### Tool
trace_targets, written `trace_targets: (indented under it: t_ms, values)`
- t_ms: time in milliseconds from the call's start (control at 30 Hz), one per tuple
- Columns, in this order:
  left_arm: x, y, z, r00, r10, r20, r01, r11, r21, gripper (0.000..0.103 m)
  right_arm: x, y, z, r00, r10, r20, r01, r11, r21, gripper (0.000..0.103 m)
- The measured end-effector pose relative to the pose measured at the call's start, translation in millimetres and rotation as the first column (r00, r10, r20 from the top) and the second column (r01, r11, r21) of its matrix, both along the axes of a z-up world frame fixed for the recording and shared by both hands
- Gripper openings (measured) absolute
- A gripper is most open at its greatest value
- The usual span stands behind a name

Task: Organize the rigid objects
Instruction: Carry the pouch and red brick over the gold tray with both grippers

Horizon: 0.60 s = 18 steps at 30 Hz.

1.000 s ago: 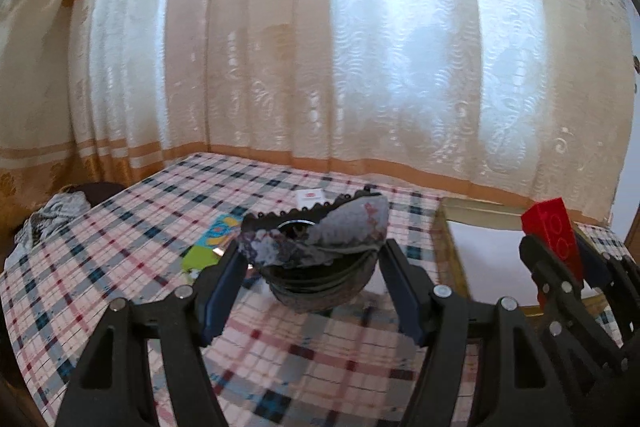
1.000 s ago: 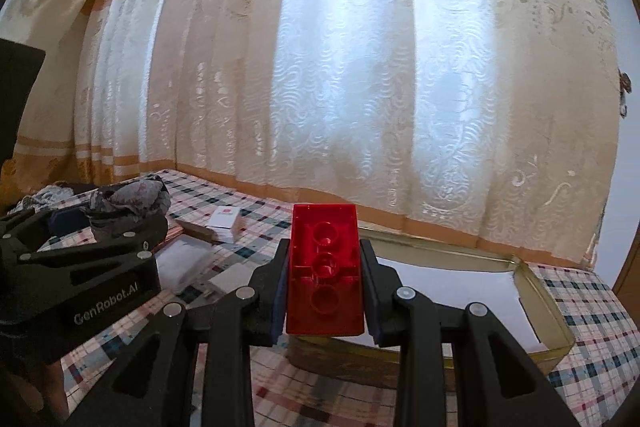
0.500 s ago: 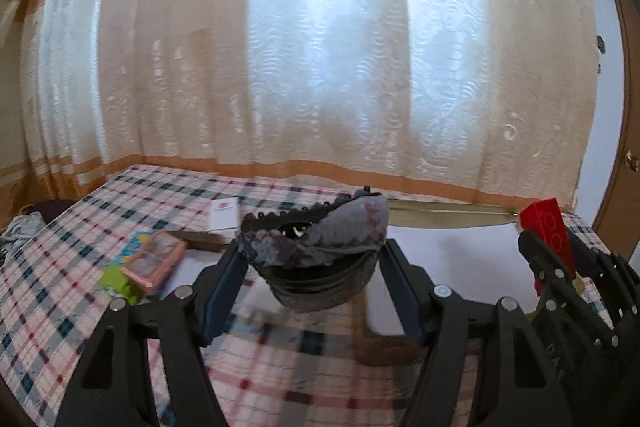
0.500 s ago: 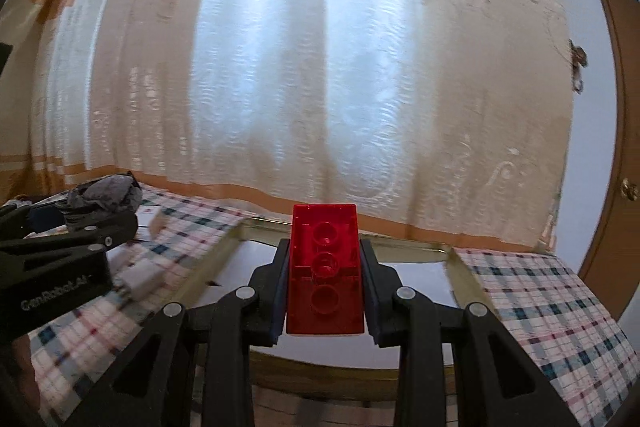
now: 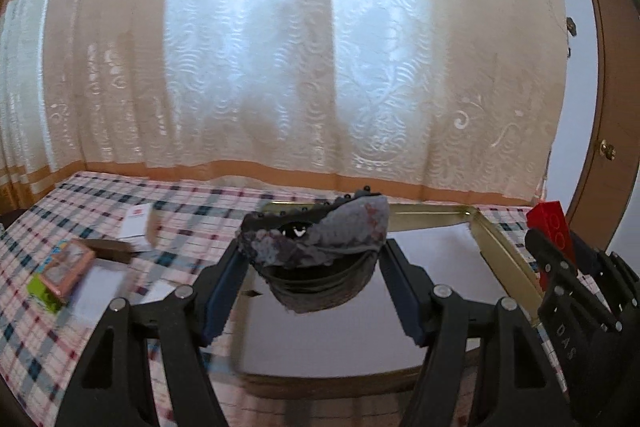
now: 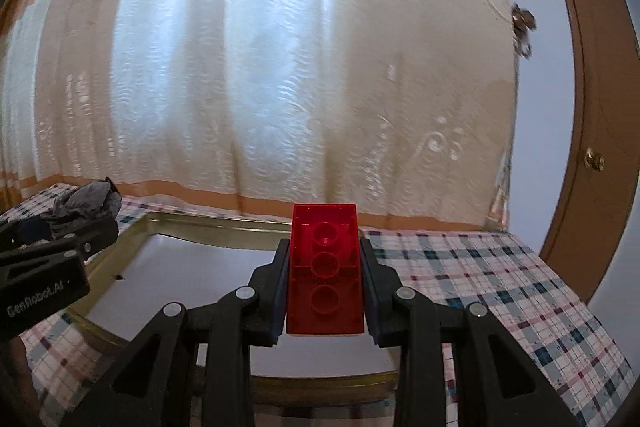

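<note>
Honestly the right claw (image 6: 325, 281) is clamped flat on the long sides of the red hollow plastic building brick (image 6: 325, 269), light, stiff and a bit slick, above the gold-rimmed tray (image 6: 224, 223), while the left claw (image 5: 316, 281) pinches a dark round fabric-covered object (image 5: 320, 253).

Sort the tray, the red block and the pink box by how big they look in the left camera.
1. tray, clearly biggest.
2. pink box.
3. red block, partly hidden behind the right claw, so its rank below the pink box is unsure.
</note>
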State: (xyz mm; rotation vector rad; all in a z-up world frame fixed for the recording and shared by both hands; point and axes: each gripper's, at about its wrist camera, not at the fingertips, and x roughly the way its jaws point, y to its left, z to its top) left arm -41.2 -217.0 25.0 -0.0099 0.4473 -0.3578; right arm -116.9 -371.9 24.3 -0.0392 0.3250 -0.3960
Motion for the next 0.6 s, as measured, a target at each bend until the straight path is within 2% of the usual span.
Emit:
trace_targets:
  t_ms: [133, 267, 433, 600]
  values:
    - [5, -24, -4, 0.999, -0.039, -0.033, 0.039, 0.999, -0.001, 0.068, 4, -19, -3, 0.999, -0.035, -0.024, 0.034, 0.999, -0.004, 0.034]
    - [6, -50, -9, 0.997, -0.075, -0.031, 0.075, 0.997, 0.025, 0.068, 6, -34, -4, 0.998, -0.045, -0.046, 0.047, 0.999, 0.028, 0.034]
    - [12, -63, -21, 0.992, -0.096, -0.081, 0.099, 0.995, 0.025, 0.068, 14, -42, -9, 0.995, -0.053, -0.088, 0.055, 0.998, 0.027, 0.034]
    - [19, -67, -29, 0.99, -0.098, -0.097, 0.104, 0.993, 0.054, 0.068, 26, -41, -13, 0.992, -0.01, -0.128, 0.017, 0.998, 0.056, 0.034]
